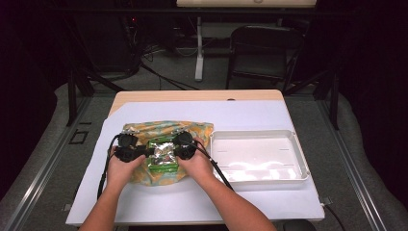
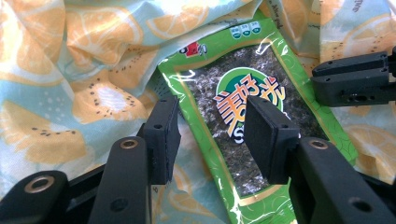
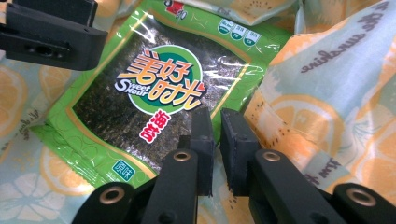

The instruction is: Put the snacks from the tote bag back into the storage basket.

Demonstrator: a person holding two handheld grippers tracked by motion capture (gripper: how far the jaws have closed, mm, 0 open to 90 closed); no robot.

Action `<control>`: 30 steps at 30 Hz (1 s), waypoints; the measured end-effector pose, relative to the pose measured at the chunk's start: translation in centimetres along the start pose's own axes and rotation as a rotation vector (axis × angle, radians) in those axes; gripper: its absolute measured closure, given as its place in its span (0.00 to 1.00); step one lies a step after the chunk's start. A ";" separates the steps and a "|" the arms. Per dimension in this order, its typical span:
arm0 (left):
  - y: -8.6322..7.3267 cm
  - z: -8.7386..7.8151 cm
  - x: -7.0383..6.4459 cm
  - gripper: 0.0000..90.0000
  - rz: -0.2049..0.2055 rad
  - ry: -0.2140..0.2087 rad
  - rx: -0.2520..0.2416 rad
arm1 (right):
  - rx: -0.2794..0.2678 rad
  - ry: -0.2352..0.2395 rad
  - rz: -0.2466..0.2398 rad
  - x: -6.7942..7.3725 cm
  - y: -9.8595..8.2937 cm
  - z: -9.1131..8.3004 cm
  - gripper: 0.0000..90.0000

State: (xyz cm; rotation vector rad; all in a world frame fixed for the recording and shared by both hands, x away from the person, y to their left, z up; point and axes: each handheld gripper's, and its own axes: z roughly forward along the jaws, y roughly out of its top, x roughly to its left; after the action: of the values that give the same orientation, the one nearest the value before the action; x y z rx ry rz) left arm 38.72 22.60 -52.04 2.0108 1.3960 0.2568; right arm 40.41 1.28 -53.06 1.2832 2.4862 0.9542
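Both hands low over seaweed packet [image 1: 162, 155] — left gripper [image 2: 212, 135] jaws apart, right gripper [image 3: 217, 140] jaws nearly closed.

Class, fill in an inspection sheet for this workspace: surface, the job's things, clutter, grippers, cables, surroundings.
Surface: table under a pale sheet, wood showing at the far edge.
Job's things: green snack packet lying on a fruit-print cloth; white tray at the right, nothing in it.
Clutter: nothing seen.
Grippers: left gripper open, jaws either side of the packet's edge; right gripper nearly closed at the packet's other edge, a narrow gap showing between its jaws.
Cables: one black cable trails from each gripper.
Surroundings: dark chair, a table leg and floor cables behind.
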 end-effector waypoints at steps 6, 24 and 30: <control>-0.1 0.2 0.2 0.59 -0.008 -0.007 0.021 | 0.002 -0.002 -0.003 0.0 -0.1 0.1 0.94; -0.5 1.5 0.7 0.51 -0.057 -0.071 0.073 | 0.004 -0.003 0.010 -0.1 -0.2 0.1 0.94; -0.6 1.8 0.8 0.50 -0.078 -0.101 0.080 | 0.008 -0.001 0.009 -0.2 -0.2 0.0 0.94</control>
State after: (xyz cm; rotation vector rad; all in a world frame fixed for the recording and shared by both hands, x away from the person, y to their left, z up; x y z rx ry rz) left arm 39.56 22.67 -53.93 1.9992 1.4371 0.0652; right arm 40.39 1.08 -53.23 1.2976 2.4881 0.9456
